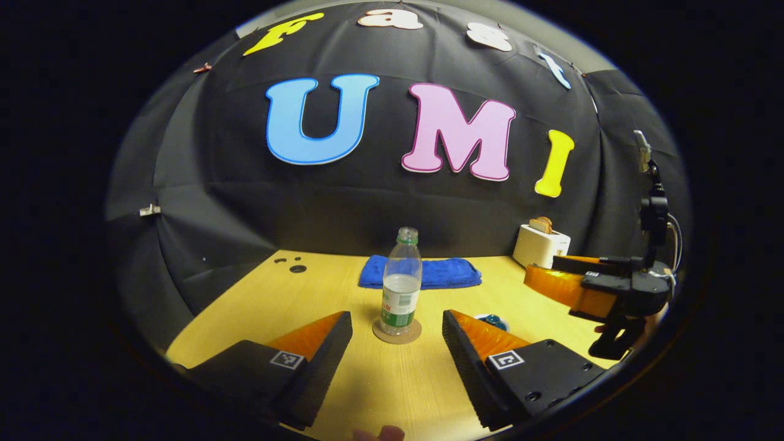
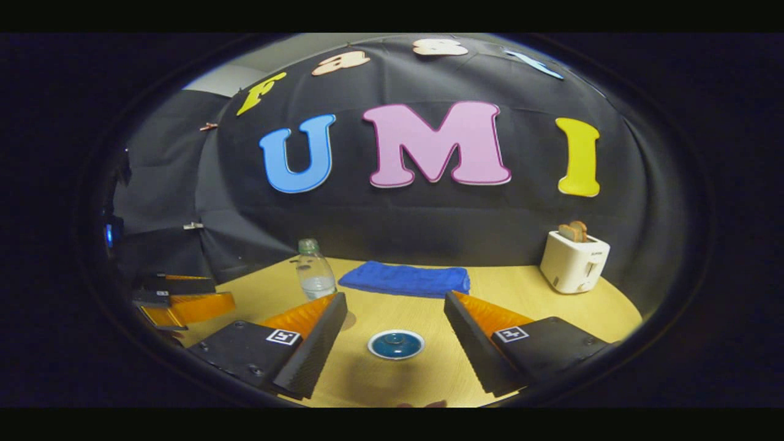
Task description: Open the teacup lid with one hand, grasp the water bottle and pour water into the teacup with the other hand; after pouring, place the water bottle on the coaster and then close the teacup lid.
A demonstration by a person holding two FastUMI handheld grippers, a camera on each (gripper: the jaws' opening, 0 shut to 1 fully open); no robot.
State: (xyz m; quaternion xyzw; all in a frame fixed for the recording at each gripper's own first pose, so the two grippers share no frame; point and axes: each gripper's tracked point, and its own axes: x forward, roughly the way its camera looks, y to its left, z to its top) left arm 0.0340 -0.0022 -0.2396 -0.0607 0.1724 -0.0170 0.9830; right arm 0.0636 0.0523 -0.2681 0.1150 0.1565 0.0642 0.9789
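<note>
Blue towel [image 2: 405,278] behind water bottle [image 1: 401,285] on coaster [image 1: 397,332], toaster [image 2: 574,261] right, both grippers' fingers spread.

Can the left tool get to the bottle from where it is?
Probably yes. The left tool is open, and the bottle stands upright on its coaster straight ahead between the fingers. Only bare table lies between them.
</note>
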